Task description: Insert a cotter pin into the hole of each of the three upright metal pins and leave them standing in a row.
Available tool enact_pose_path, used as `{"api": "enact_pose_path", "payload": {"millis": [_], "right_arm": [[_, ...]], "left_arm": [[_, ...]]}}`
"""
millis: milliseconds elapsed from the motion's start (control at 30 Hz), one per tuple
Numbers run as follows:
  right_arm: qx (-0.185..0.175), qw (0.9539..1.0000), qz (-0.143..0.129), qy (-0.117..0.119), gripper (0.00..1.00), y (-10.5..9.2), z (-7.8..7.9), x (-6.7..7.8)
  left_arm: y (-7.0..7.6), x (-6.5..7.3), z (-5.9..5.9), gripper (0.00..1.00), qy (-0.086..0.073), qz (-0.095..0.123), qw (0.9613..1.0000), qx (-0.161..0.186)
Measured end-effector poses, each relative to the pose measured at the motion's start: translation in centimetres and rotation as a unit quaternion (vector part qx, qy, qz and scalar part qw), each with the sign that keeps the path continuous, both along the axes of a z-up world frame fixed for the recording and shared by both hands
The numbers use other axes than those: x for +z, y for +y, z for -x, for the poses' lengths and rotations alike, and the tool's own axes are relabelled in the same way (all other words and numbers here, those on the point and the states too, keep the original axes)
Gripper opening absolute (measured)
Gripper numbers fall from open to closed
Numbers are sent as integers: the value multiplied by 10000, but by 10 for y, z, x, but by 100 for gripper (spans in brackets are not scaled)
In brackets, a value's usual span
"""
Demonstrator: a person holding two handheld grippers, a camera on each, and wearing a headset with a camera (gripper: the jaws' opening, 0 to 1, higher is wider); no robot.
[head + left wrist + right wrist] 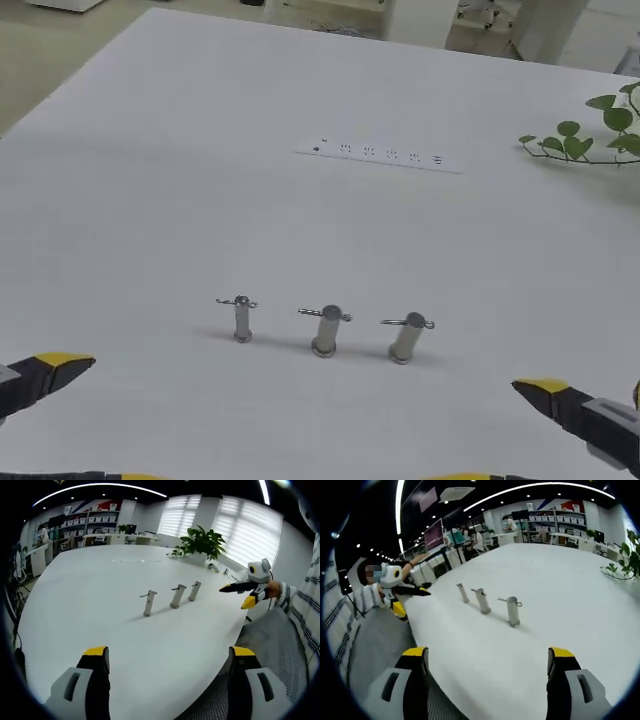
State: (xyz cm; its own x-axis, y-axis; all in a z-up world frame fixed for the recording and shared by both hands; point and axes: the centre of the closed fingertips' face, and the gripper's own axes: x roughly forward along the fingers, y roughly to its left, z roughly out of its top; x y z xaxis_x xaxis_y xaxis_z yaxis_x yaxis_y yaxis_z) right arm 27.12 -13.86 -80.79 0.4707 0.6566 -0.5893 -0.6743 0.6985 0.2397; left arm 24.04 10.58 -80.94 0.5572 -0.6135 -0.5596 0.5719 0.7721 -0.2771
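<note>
Left gripper (169, 652) spread wide, empty, by near edge of table (300, 220), left side. Right gripper (487, 652) likewise agape, empty, by near edge, right side. Left pin (241, 322), middle pin (325, 334), right pin (404, 342) upright in a row along near edge, between grippers, well apart from both. Cotter pin (236, 302) crosswise through each top, apparently; fine detail unclear. Power strip (380, 155) toward far edge; plant (590, 135) at right edge.

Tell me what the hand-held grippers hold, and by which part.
Nothing: the left hand-held gripper and right hand-held gripper are both open and empty.
</note>
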Motion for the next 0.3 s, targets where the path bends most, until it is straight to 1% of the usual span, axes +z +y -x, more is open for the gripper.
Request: {"api": "enact_pose_path", "payload": {"millis": [100,167,267,300], "right_arm": [[-127,9999,11,45,100,0,0,-2],[-169,9998,36,100,100,0,1,-5],[-280,9993,194,136,100,-1,2,-11],[-283,9992,217,152,100,-1,3,-12]], "left_arm": [[-1,-5,1,99,121,26,9999,21],[-1,-6,0,99,149,70,9998,67],[-1,-5,-3,99,174,167,9996,151],[-1,-4,-5,99,157,195,9995,178]]}}
